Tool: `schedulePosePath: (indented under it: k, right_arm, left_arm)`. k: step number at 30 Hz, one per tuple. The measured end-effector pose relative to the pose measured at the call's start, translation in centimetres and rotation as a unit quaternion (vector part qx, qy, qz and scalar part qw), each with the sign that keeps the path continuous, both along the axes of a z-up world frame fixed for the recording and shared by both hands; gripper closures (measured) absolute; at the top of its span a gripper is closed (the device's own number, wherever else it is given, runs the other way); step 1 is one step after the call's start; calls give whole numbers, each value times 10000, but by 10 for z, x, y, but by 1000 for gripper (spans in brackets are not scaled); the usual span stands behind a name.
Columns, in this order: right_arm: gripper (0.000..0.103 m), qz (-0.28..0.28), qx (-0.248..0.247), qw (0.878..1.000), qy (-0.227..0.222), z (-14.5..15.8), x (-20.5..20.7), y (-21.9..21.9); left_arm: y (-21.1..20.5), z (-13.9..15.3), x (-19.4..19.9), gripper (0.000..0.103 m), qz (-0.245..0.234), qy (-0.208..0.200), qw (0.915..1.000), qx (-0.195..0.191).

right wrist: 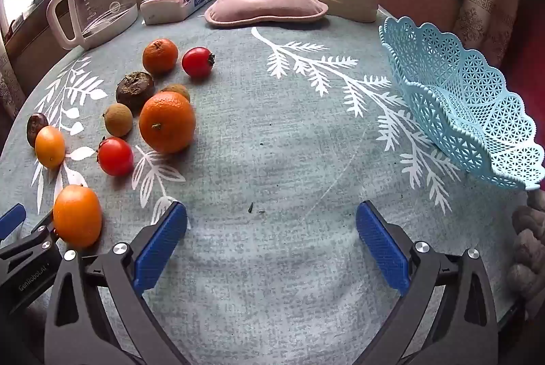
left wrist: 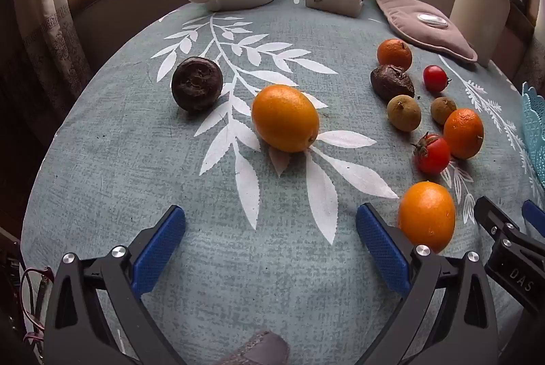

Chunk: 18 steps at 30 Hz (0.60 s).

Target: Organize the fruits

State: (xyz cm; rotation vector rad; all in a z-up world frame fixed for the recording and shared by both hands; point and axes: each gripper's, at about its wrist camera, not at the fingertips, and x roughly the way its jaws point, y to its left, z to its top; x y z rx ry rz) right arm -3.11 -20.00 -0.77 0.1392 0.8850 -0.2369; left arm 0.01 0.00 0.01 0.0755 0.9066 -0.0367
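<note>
Starting step: no fruit gathered yet
Left gripper (left wrist: 270,249): fingers released, hovering over surface (left wrist: 272,279)
Right gripper (right wrist: 271,249): fingers released, holding nothing
Fruits: loose on surface, kumquat (left wrist: 285,118) ahead
Basket (right wrist: 470,112): appears unfilled
Next: judged, close around one fruit

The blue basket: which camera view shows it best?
The right wrist view: the blue basket shows nearly whole there, lattice wall and scalloped rim, standing empty. The left wrist view catches only a sliver at its right edge.

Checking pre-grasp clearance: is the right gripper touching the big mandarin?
Apart. Right wrist view shows open tablecloth between right gripper and the big mandarin.
</note>
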Motion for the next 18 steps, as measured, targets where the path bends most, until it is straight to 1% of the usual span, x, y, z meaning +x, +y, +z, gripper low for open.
schedulePosePath:
  k: [18]
  right_arm:
    - [2,-1,5,10000,-5,0,0,0]
  left_arm:
    - [0,0,0,5,0,-14,10000,7]
